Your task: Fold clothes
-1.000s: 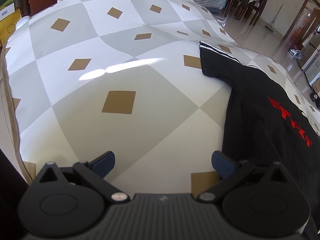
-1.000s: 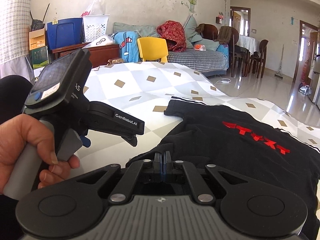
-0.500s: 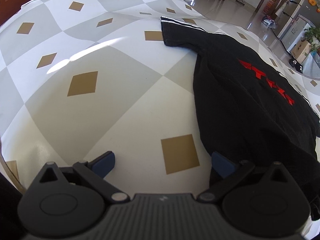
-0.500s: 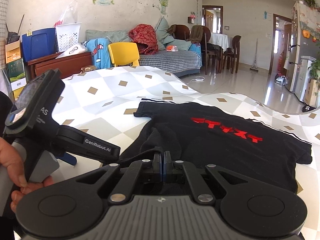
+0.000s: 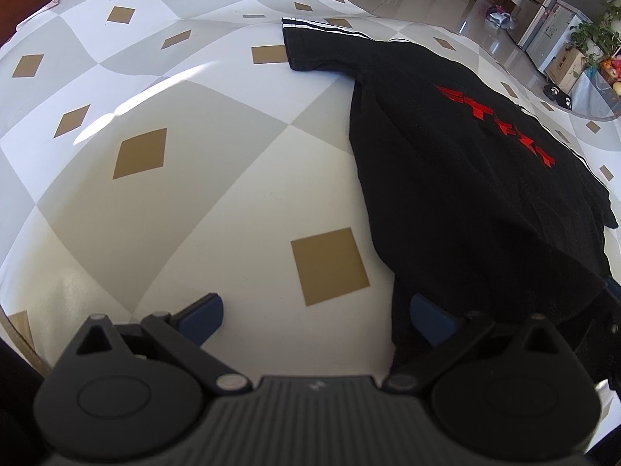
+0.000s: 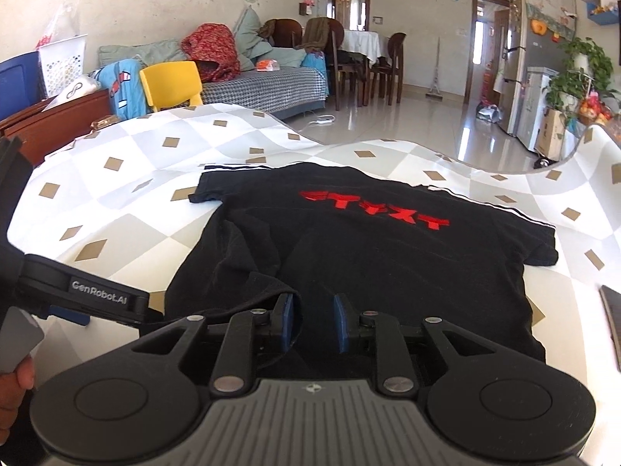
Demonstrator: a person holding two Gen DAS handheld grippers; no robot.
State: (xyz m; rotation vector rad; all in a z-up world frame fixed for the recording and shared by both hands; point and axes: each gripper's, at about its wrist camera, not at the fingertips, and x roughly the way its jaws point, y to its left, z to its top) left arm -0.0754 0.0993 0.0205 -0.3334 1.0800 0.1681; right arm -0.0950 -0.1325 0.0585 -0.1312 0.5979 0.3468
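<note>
Right gripper (image 6: 313, 320) first: from where I sit, its blue pads (image 6: 288, 320) stand a little apart and are opening, poised over the near hem of the black T-shirt (image 6: 365, 256). A fold of dark cloth rises beside the left pad; I see the pads pressing on nothing, so I read this one as released.

Left gripper (image 5: 316, 320) has its jaws spread wide and grips nothing. Its left pad (image 5: 203, 316) hangs over bare tablecloth (image 5: 163, 209), and its right pad sits right at the shirt's near left edge, where black cloth drapes beside it. In the right wrist view I see the same gripper's black body, lettered GenRobot.AI, at the left, with part of a hand (image 6: 13, 400) on its grey handle at the picture's edge.

Shirt position: it lies spread on the checked white, grey and tan tablecloth, red lettering (image 6: 374, 211) facing up on the far part. One sleeve with white stripes reaches out to the far left, the other to the right. Its near left portion is rumpled into soft folds.

Far behind the table I see a yellow chair (image 6: 172, 83) and a sofa (image 6: 264, 85) piled with cloth.
</note>
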